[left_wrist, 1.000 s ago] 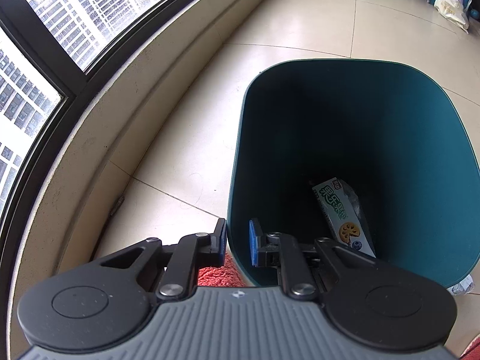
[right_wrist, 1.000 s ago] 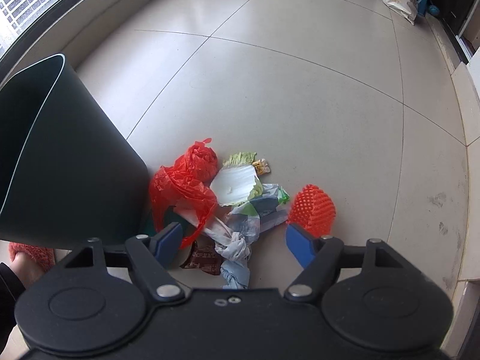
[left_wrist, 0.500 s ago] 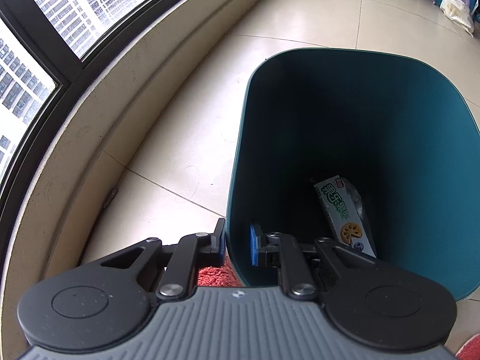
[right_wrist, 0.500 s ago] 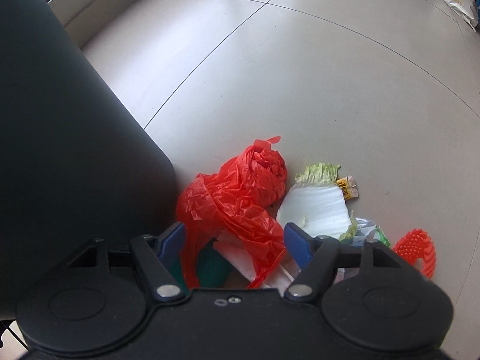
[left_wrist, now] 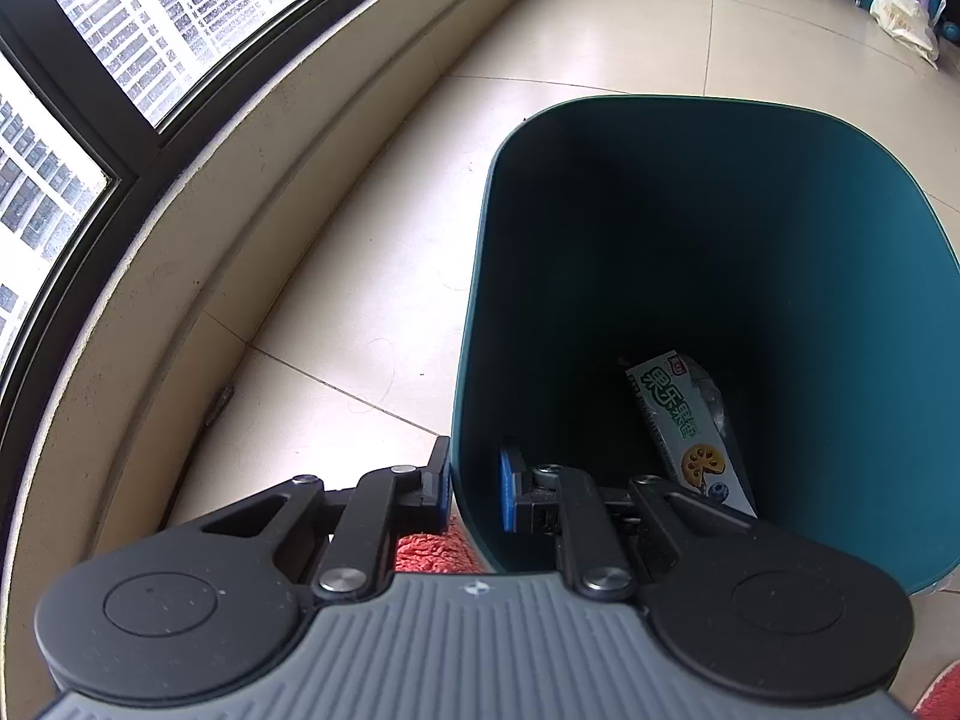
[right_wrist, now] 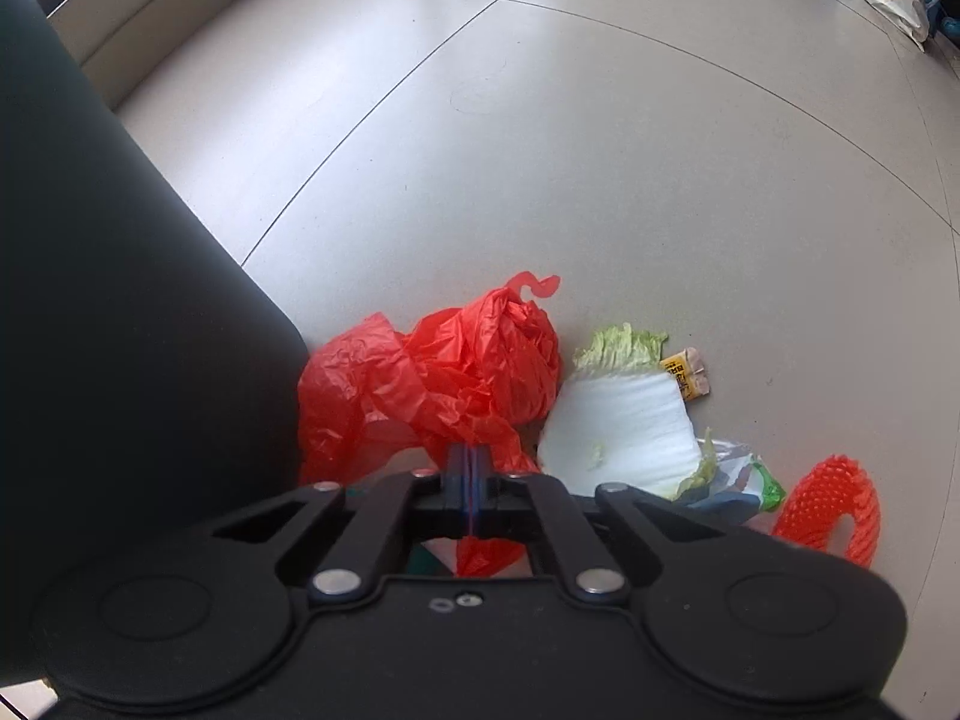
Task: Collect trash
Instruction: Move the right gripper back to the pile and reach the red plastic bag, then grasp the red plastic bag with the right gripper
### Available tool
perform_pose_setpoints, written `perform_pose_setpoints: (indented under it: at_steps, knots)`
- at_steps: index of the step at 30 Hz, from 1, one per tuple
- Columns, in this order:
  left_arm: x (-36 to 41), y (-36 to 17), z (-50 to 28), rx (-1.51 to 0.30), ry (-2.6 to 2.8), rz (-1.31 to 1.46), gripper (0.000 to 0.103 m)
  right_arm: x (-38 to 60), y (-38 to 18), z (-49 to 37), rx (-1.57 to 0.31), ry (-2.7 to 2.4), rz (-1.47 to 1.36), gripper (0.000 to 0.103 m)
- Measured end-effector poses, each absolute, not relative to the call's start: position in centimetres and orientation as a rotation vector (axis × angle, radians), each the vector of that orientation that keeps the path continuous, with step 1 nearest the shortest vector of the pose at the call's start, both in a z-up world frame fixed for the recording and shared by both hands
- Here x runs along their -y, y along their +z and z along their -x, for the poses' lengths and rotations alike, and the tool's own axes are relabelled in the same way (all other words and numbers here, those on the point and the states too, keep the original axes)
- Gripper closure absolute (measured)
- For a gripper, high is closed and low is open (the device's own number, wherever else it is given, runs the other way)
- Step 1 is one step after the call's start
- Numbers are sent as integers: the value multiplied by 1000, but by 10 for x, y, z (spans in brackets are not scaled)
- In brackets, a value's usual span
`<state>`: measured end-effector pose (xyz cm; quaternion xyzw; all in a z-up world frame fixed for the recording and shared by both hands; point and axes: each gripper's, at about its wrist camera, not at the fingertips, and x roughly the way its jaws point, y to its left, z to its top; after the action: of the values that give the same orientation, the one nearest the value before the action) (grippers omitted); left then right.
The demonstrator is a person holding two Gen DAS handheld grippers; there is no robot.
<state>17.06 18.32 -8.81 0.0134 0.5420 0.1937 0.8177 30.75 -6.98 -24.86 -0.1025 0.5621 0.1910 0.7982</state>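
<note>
Plastic film, thin and crinkled, made up the red bag (right_wrist: 444,378) at lower centre of the right view, beside the teal bin (left_wrist: 690,312). It looked light, soft and slippery, best pinched at a bunched fold. The right gripper (right_wrist: 471,471) had clamped on such a fold; the left gripper (left_wrist: 474,486) pinched the bin's stiff, smooth rim.
</note>
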Motion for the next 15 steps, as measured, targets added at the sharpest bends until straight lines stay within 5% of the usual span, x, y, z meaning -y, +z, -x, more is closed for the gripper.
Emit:
perform_pose_setpoints:
  at_steps: [12,15]
  knots:
    - [-183,-89,-170,-1166,430,-7,88,96,-155,-291,-1091,495,227,102]
    - [-183,-89,-171,-1167,428,-12,88,90,-172,-290,-1140,544,246,83]
